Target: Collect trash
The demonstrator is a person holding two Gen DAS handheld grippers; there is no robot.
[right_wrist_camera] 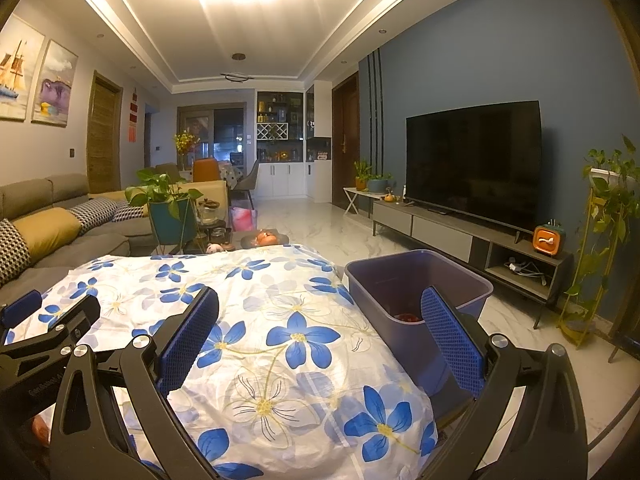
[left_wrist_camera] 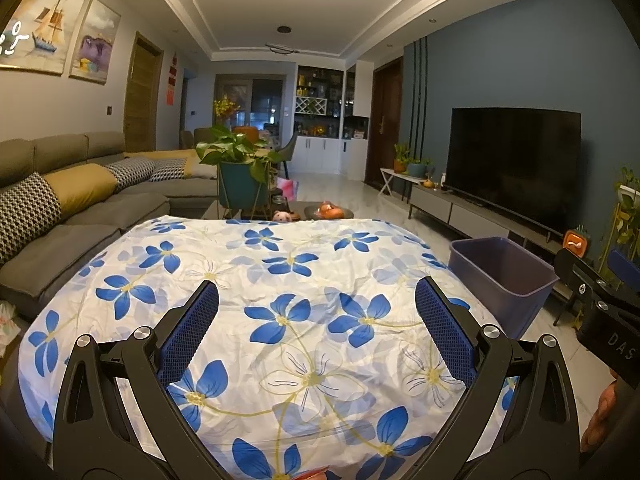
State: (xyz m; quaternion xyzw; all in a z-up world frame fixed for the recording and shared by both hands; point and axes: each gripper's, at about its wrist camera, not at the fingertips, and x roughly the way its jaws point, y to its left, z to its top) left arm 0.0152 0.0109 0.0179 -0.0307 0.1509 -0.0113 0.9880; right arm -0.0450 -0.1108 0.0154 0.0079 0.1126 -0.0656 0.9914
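Both claws hang released over the flower-print cloth (left_wrist_camera: 304, 320) that covers the bench, jaws spread wide and nothing between them: the left claw (left_wrist_camera: 316, 332) over the middle of the cloth, the right claw (right_wrist_camera: 320, 336) nearer the cloth's right edge, with the bin just ahead of its right finger. No loose trash shows on the cloth itself; a reddish scrap (left_wrist_camera: 316, 474) peeks in at the bottom edge of the left view, too cut off to name, so the step in hand is probably to find or reach the next piece. To do it well, tilt a claw down and toward the near edge until the piece sits between the fingers, then pinch without gathering the cloth. The bin (right_wrist_camera: 416, 292), a purple rectangular tub, stands on the floor against the bench's right side, mouth up, its long axis running away from the cameras toward the TV stand (right_wrist_camera: 460, 232). Something red (right_wrist_camera: 408, 317) already lies at its near end. Drop from directly above the mouth, clear of the rim.
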